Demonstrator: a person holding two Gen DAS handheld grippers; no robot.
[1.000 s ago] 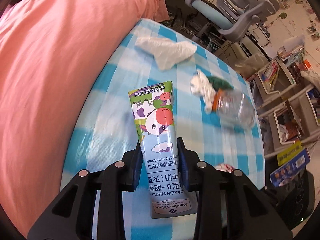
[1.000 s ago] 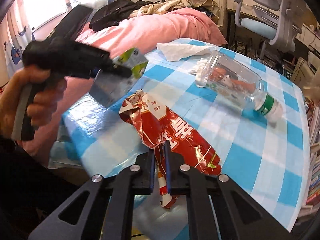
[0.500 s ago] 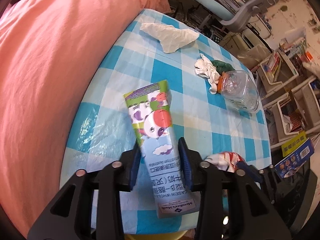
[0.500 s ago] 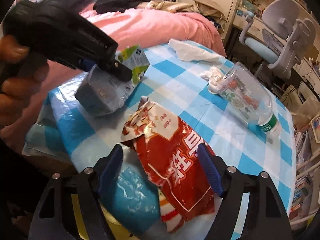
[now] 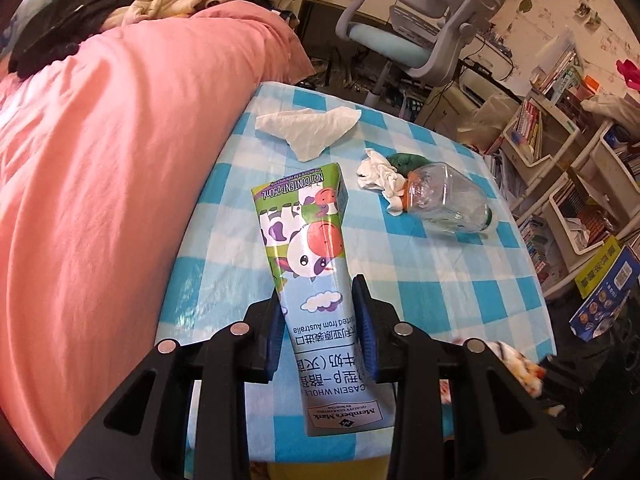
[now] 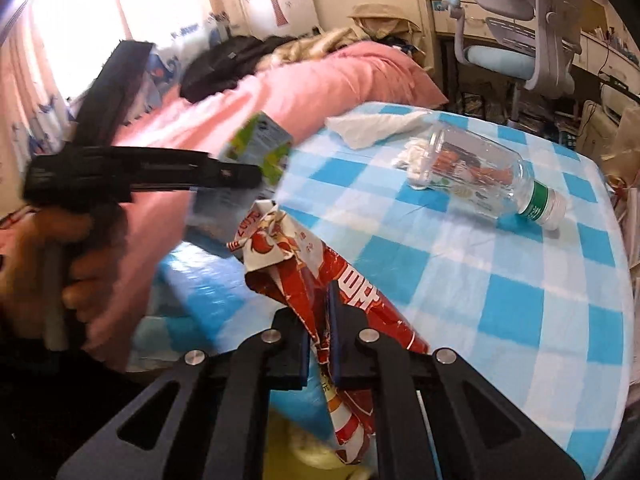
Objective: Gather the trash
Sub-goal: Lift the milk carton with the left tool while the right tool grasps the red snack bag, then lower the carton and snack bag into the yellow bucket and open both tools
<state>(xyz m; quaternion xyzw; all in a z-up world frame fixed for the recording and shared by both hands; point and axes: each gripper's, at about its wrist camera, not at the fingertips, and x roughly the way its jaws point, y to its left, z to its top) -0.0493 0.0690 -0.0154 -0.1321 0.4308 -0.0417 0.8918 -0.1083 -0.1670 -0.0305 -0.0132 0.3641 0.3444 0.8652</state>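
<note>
My left gripper (image 5: 320,320) is shut on a milk carton (image 5: 312,256) with a cartoon cow, held above the near edge of the blue-checked table (image 5: 440,280). In the right wrist view the same carton (image 6: 256,148) shows in the left gripper (image 6: 248,172) at the left, blurred. My right gripper (image 6: 319,320) is shut on a red and white snack wrapper (image 6: 320,276), lifted over the table's near edge. A clear plastic bottle (image 6: 480,180) lies on its side on the table, with a crumpled tissue (image 5: 380,176) at its base and a flat white napkin (image 5: 308,128) farther back.
A pink-covered bed (image 5: 100,160) borders the table on the left. A grey and blue desk chair (image 5: 420,40) stands behind the table. Shelves with books (image 5: 560,140) fill the right. Something yellow (image 6: 288,440) shows below the table's near edge.
The right gripper was open around the wrapper half a second ago and has shut on it and lifted it. The left gripper has drawn back and tilted up with the carton.
</note>
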